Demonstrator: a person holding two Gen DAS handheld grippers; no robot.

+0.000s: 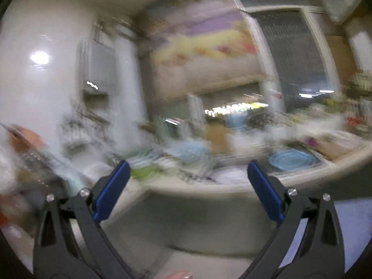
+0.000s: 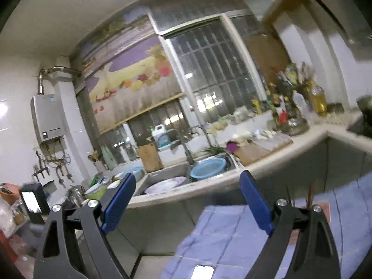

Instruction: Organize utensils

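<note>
Both claws are spread wide and empty: the left claw hangs before a badly smeared view, the right claw before a sharp one. Neither is near any utensil. The likeliest task things are the thin sticks, perhaps chopsticks, that rise just behind the right claw's right finger at about 4 o'clock in its view; their lower ends are hidden, so what holds them I cannot tell. Other cutlery may lie among the clutter on the surface at 9 o'clock, but it is too small to make out. Such sticks would likely be light, stiff and smooth, prone to roll or slip between flat pads, so a pinch near mid-length, square across the shaft, seems best. The pads are flat blue strips on black angular arms. At 12 o'clock a steel sink holds a glazed white plate and a blue plastic basin, fragile and slick neighbours. A soft blue cloth lies below, wrinkled.
</note>
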